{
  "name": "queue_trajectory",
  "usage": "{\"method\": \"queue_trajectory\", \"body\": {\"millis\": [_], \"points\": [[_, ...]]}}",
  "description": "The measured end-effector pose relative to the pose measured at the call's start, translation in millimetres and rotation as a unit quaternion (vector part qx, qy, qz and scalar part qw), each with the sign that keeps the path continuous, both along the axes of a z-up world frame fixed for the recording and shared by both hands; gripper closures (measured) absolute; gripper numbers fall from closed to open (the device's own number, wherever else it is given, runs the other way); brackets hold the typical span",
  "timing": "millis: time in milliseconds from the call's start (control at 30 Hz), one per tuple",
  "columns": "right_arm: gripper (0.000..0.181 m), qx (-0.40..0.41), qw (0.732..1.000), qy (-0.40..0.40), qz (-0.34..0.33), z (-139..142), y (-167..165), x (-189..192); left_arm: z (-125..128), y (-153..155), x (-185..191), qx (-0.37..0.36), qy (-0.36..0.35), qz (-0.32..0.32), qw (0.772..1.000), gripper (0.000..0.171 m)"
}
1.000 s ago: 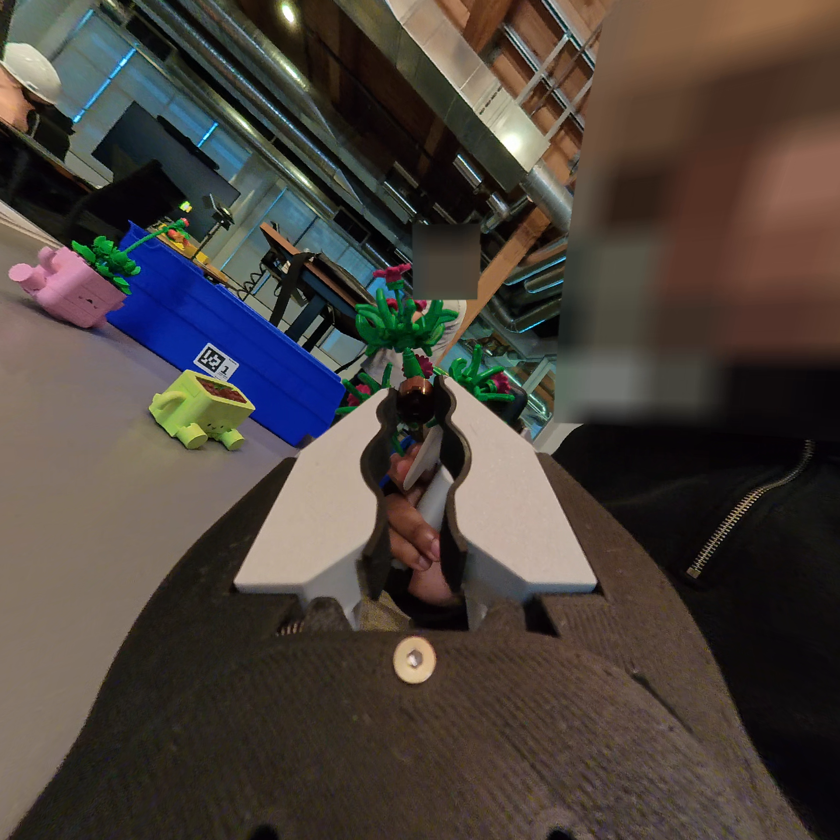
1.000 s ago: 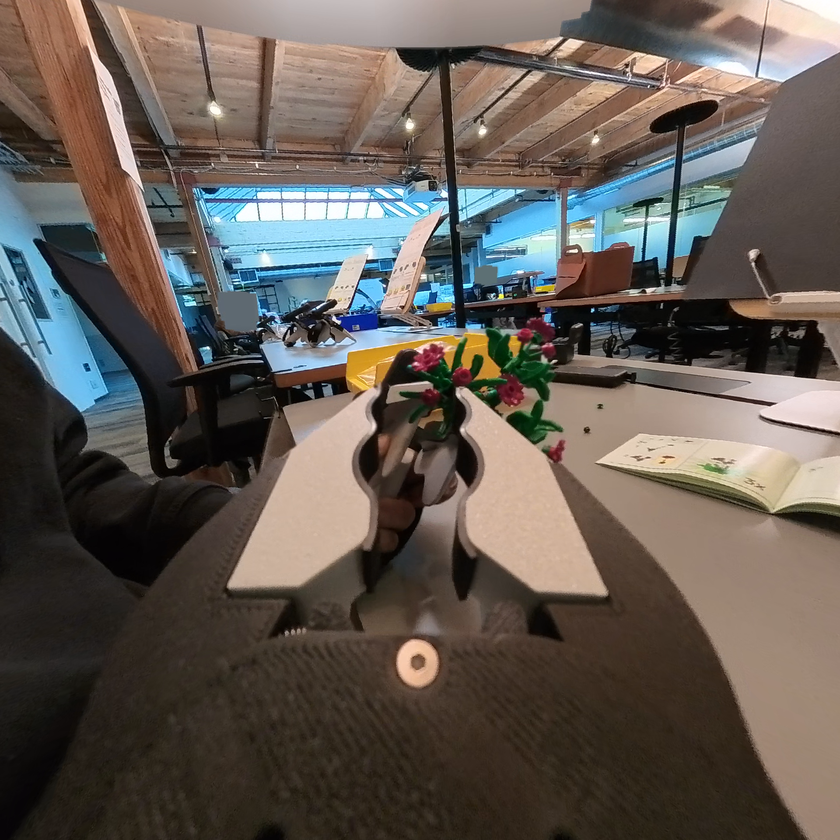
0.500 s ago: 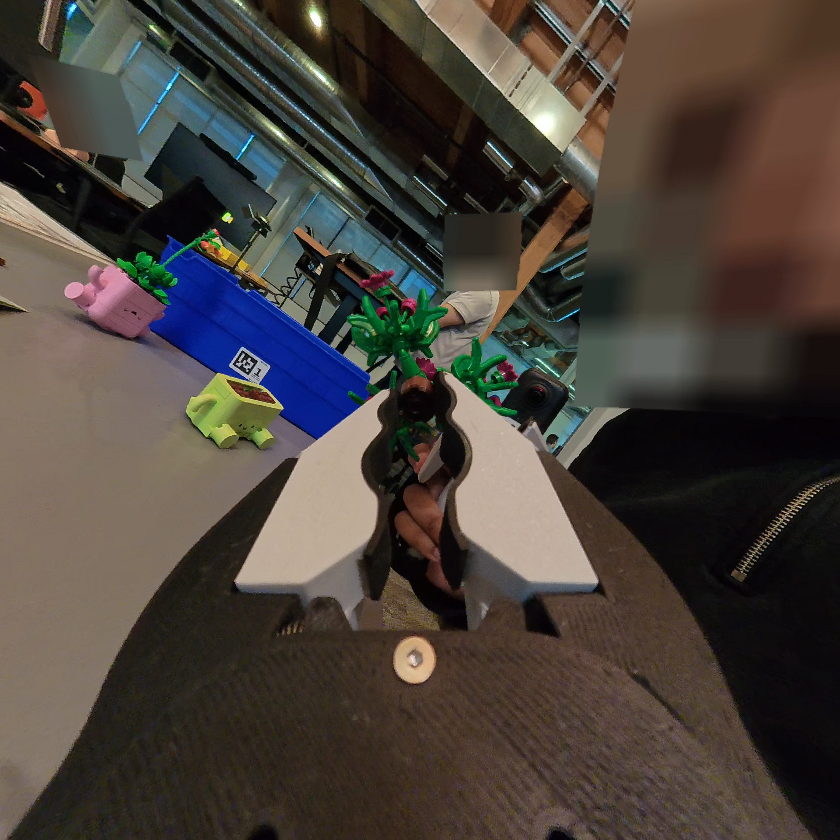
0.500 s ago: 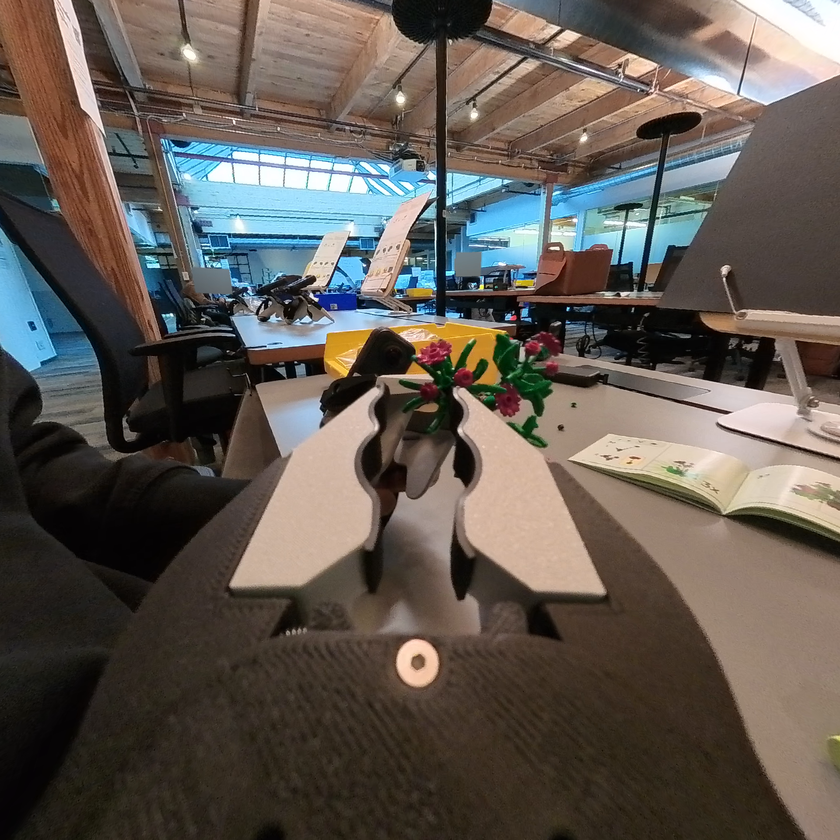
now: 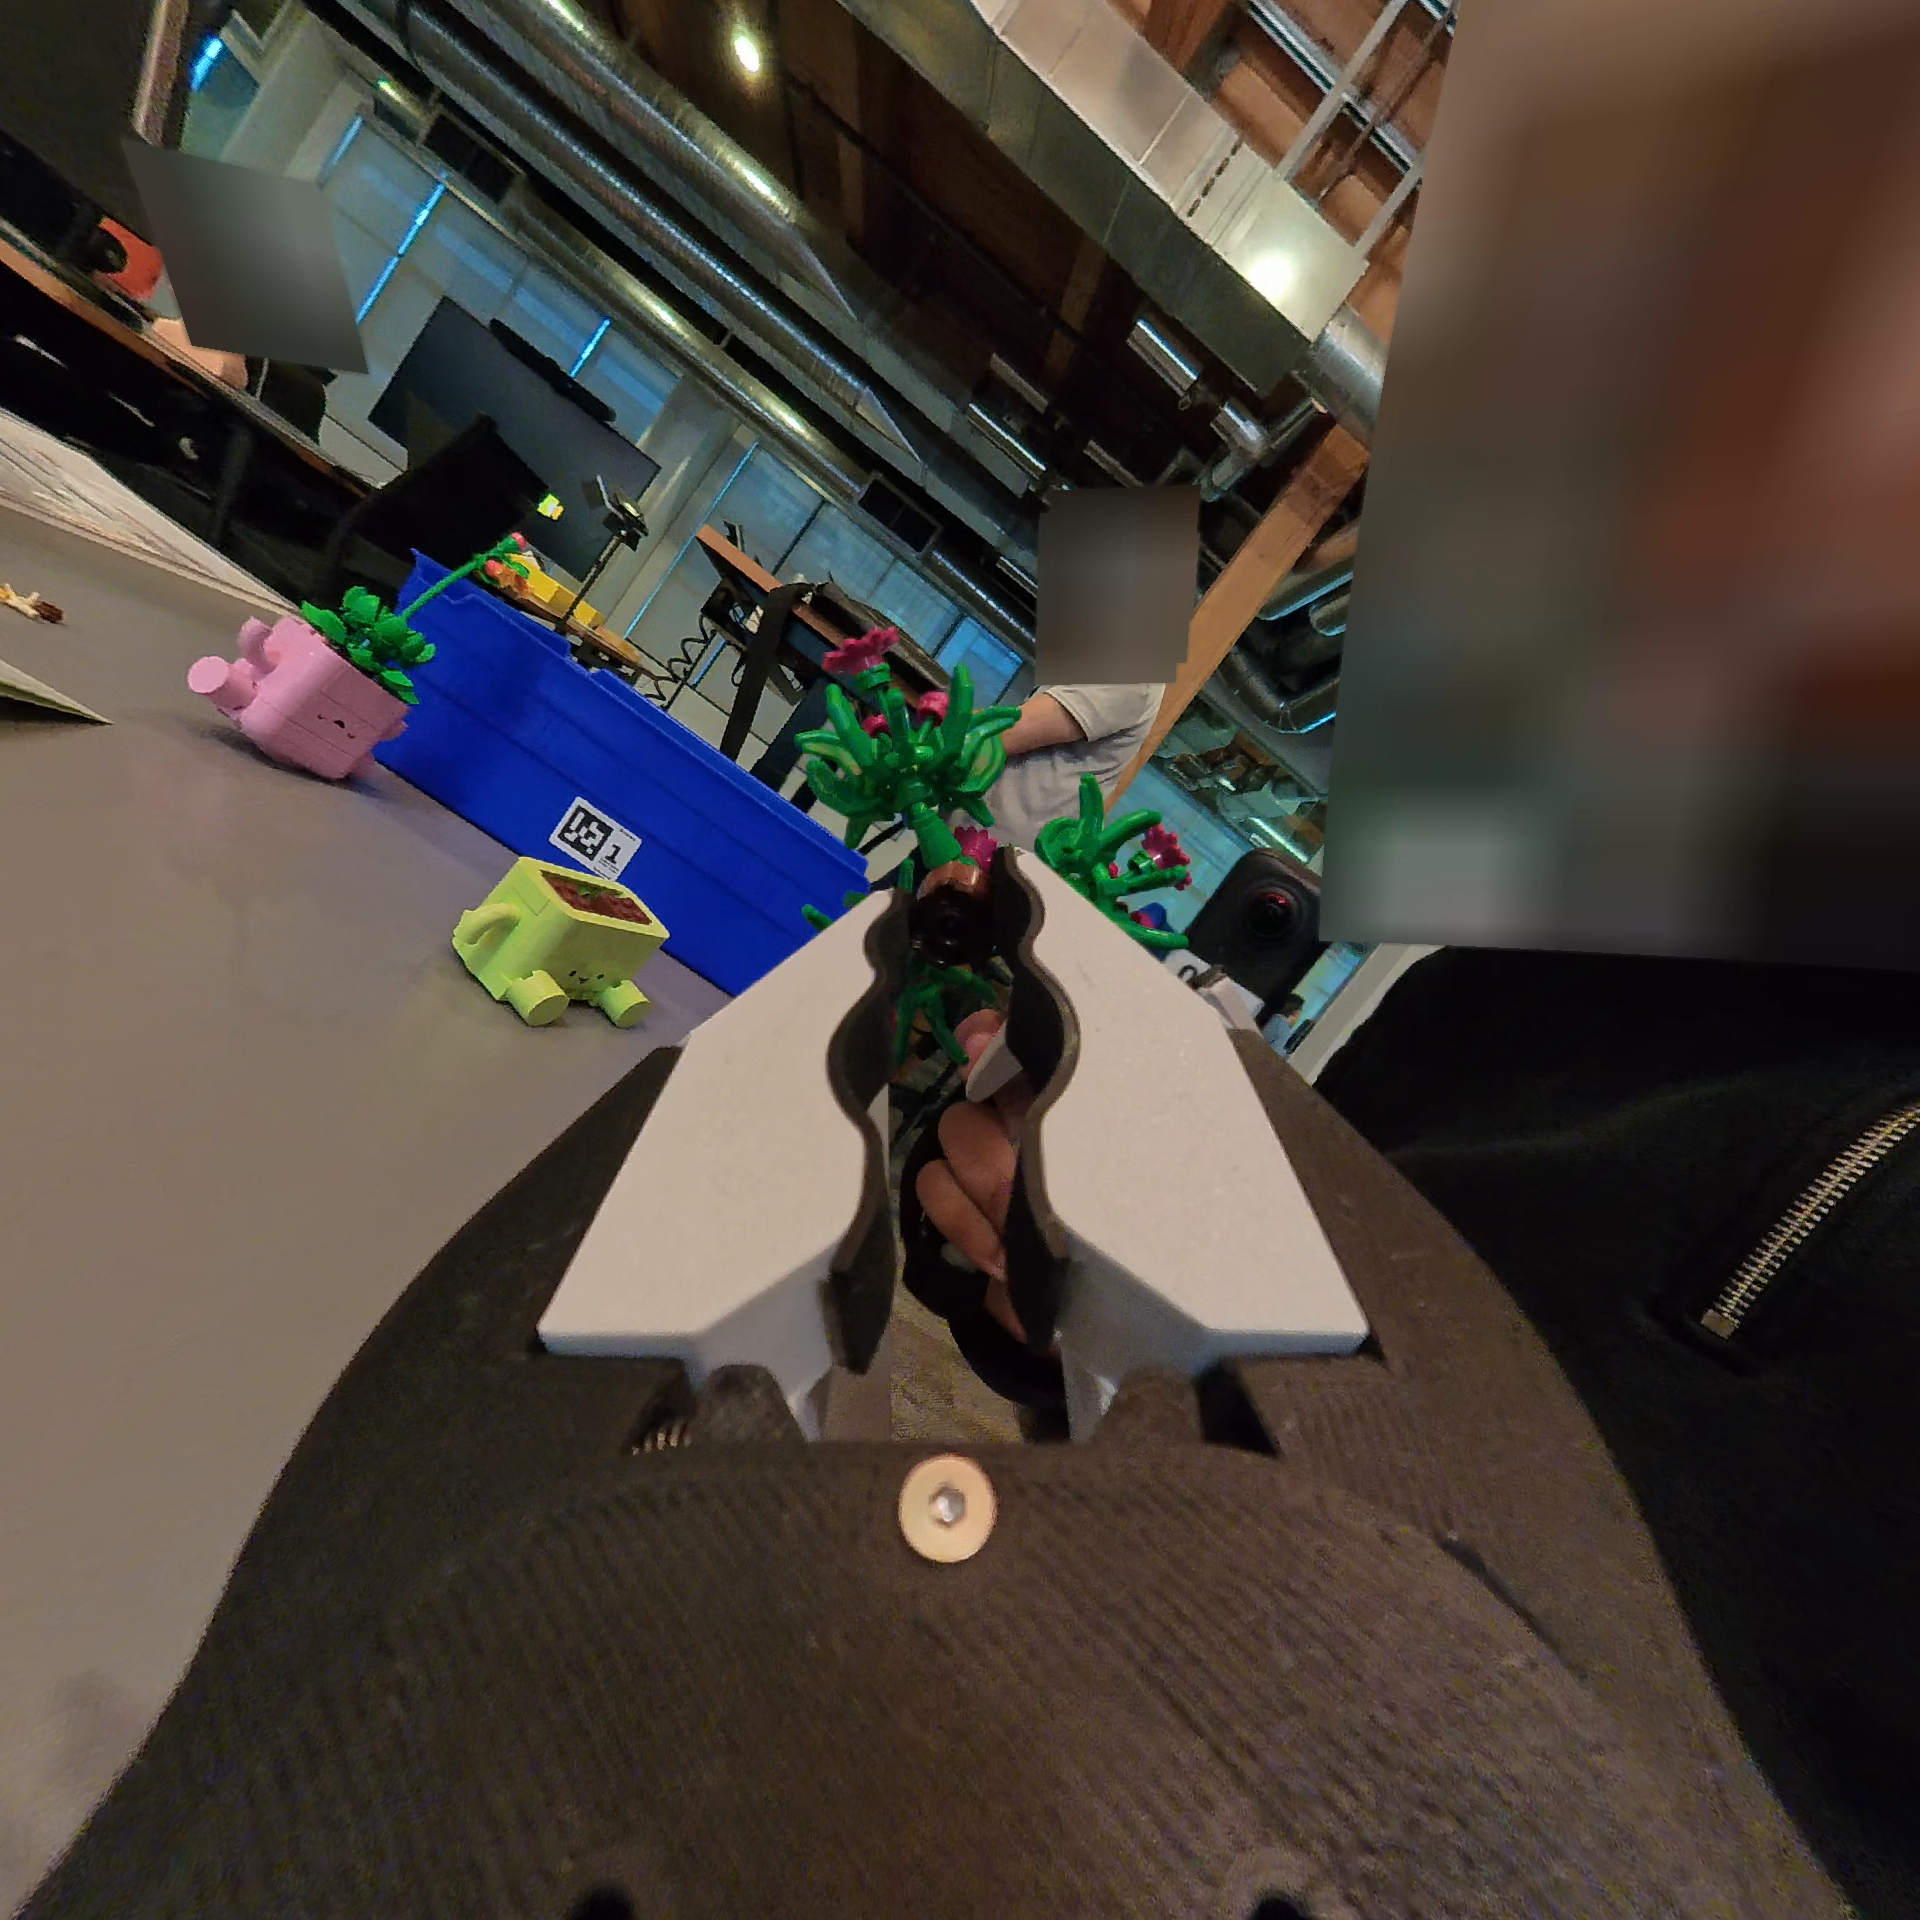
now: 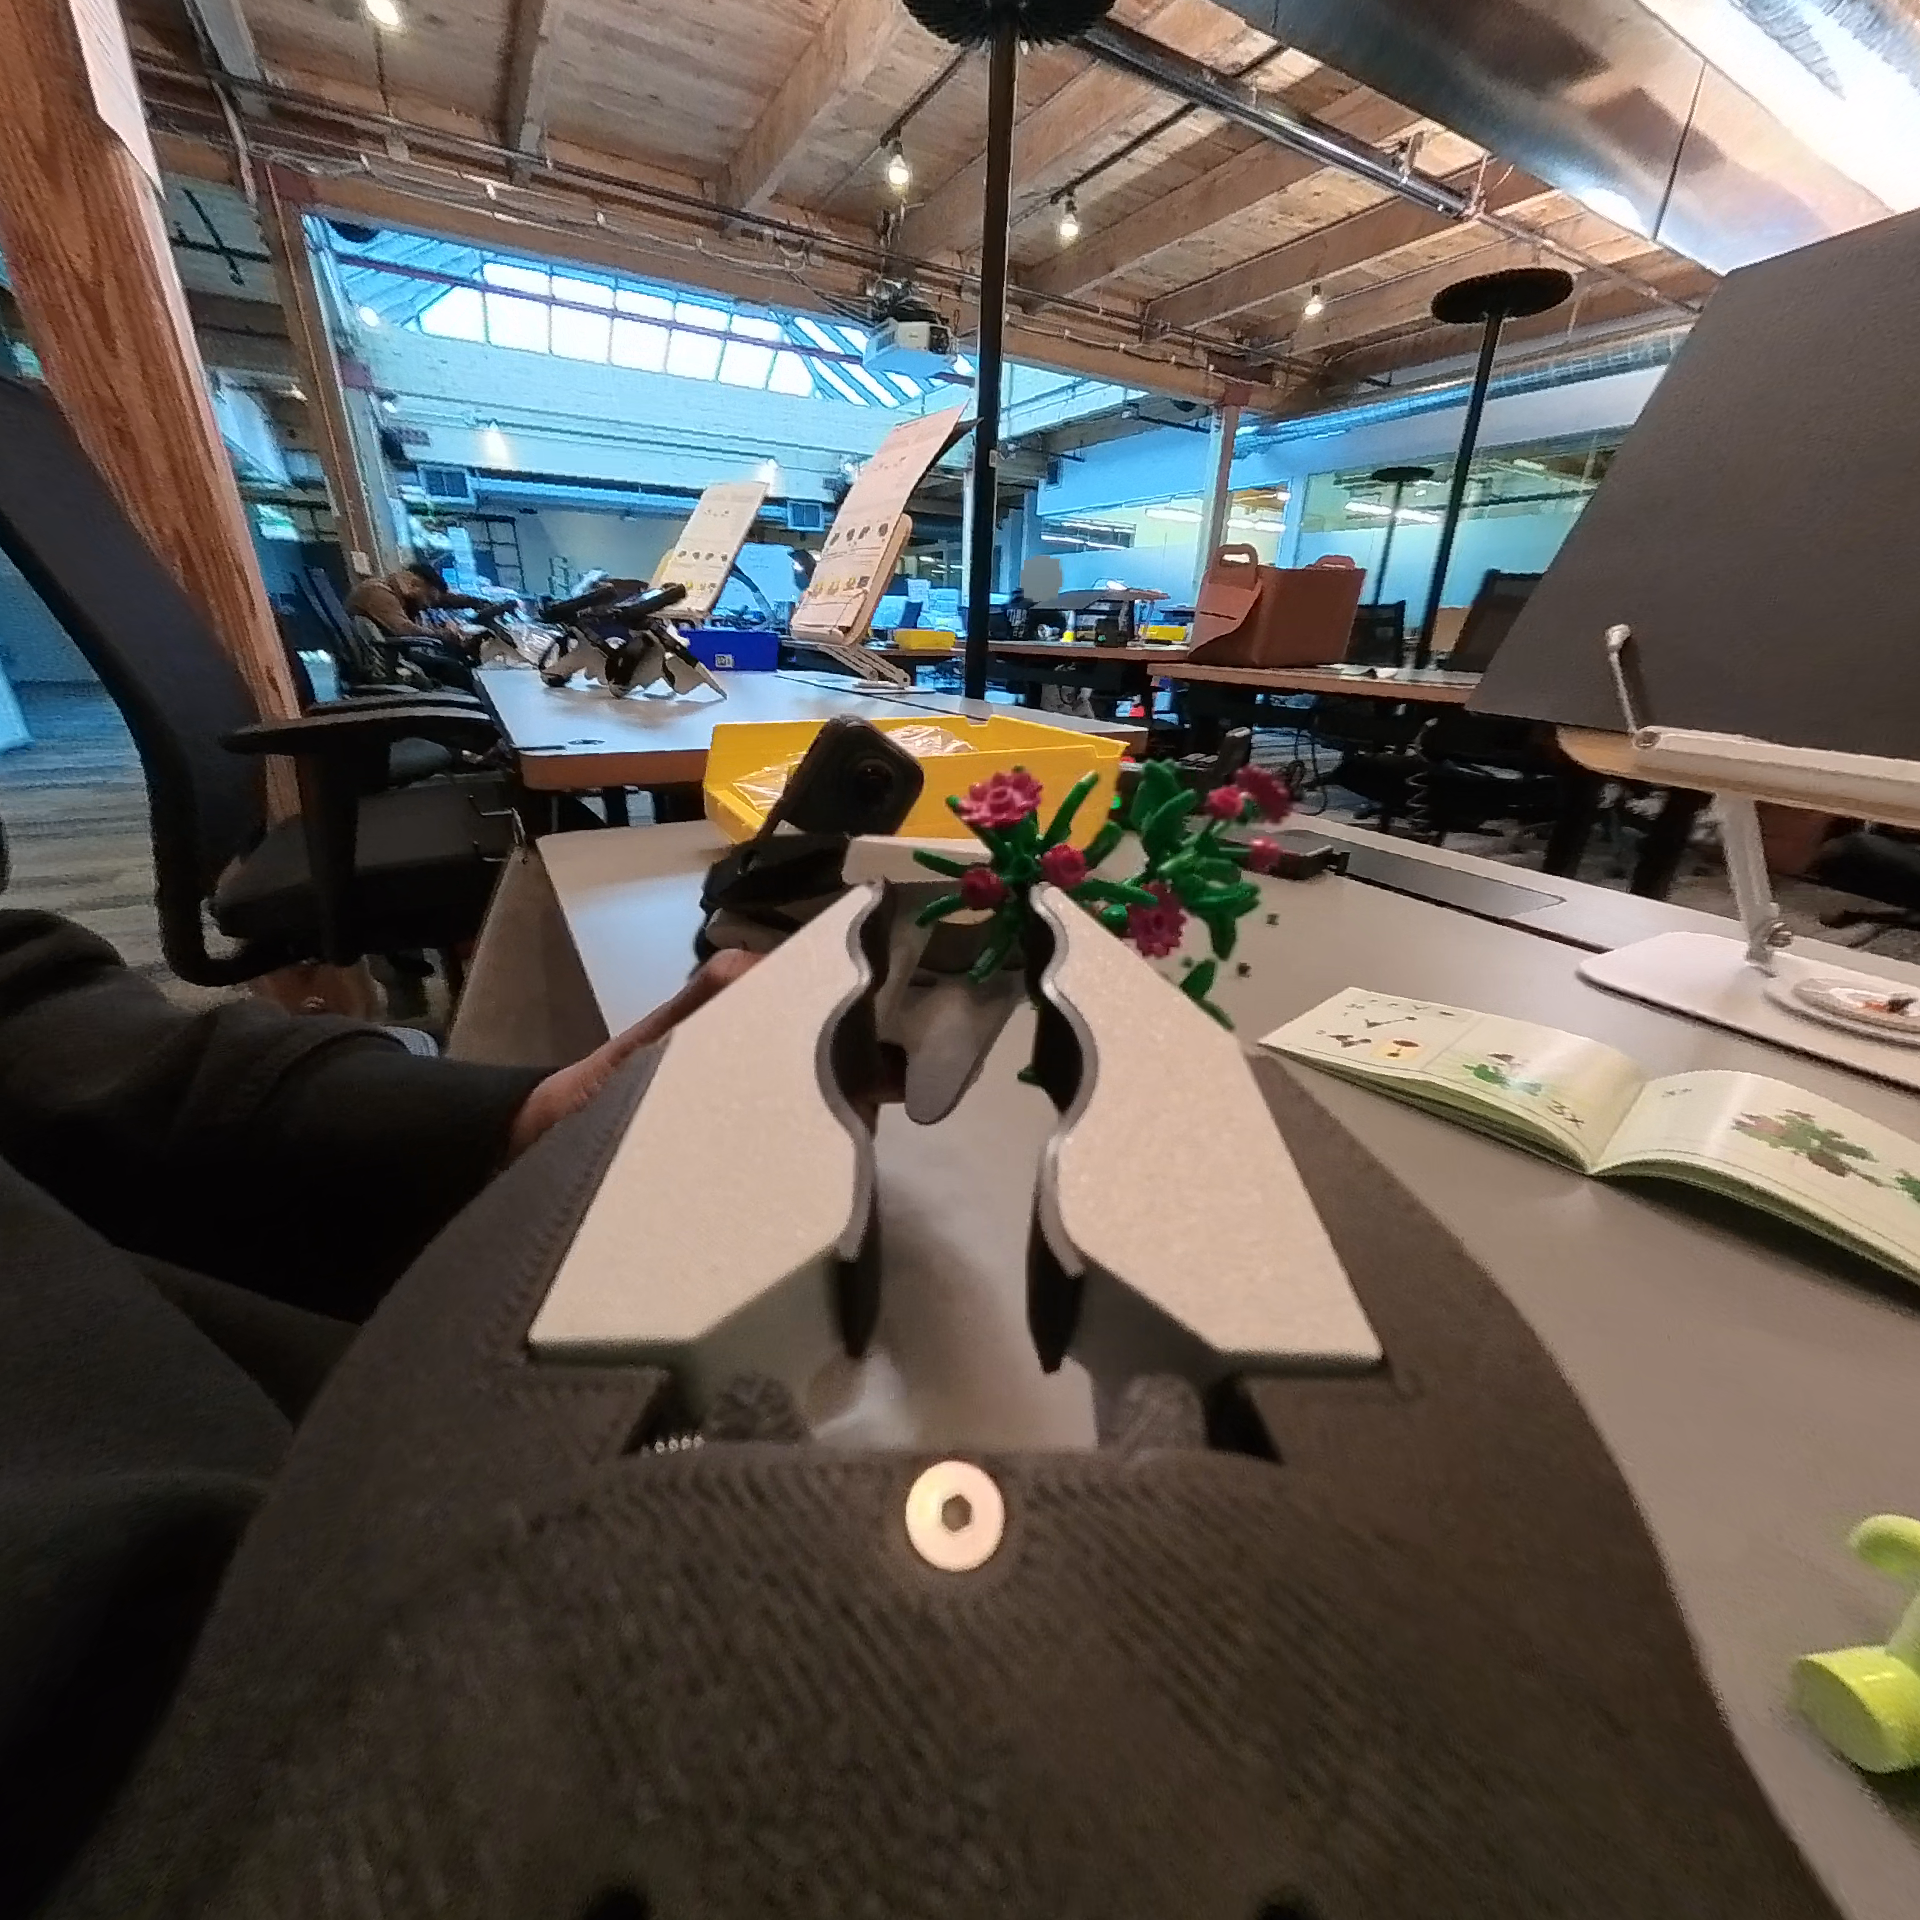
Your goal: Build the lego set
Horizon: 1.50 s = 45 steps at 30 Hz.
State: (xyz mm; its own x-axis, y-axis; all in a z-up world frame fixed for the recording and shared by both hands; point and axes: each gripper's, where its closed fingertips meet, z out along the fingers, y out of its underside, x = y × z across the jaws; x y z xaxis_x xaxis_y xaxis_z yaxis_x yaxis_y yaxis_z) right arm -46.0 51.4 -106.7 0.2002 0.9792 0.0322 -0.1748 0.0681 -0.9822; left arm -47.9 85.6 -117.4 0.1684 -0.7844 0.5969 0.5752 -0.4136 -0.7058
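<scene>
Open-plan workshop with a bare timber-beam ceiling carrying small spotlights and silver metal ducts. A thick wooden post rises at the left beside a black office chair. Daylight enters through a long skylight. Grey-topped benches stand in rows.

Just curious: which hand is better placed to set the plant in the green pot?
Probably left: the left gripper grips the plant by its brown base, pot nearby. The right gripper is open.
</scene>
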Motion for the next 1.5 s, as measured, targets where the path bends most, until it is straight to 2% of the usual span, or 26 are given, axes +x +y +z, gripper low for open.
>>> {"method": "queue_trajectory", "body": {"millis": [100,233,367,667,1000,1200,1500], "points": [[0.157,-0.026,0.999,0.012,0.026,0,-1,-1,2,1,-4,-0.009,-0.030,-0.013,0.999,0.159],[0.151,-0.067,0.995,0.052,0.053,7,2,7,9,0,-21,-0.020,-0.110,-0.044,0.993,0.159],[0.152,-0.089,0.992,0.072,0.048,10,13,15,16,-8,-25,-0.015,-0.161,-0.105,0.981,0.159],[0.163,-0.100,0.992,0.056,0.051,2,14,13,23,-20,-21,0.002,-0.184,-0.164,0.969,0.159],[0.151,-0.139,0.985,0.065,0.083,0,14,9,25,-25,-21,0.004,-0.200,-0.194,0.961,0.159],[0.147,-0.125,0.987,0.066,0.083,3,10,8,25,-25,-19,0.003,-0.194,-0.197,0.961,0.159],[0.149,-0.150,0.979,0.076,0.112,3,7,8,24,-26,-16,-0.002,-0.193,-0.206,0.959,0.159]]}}
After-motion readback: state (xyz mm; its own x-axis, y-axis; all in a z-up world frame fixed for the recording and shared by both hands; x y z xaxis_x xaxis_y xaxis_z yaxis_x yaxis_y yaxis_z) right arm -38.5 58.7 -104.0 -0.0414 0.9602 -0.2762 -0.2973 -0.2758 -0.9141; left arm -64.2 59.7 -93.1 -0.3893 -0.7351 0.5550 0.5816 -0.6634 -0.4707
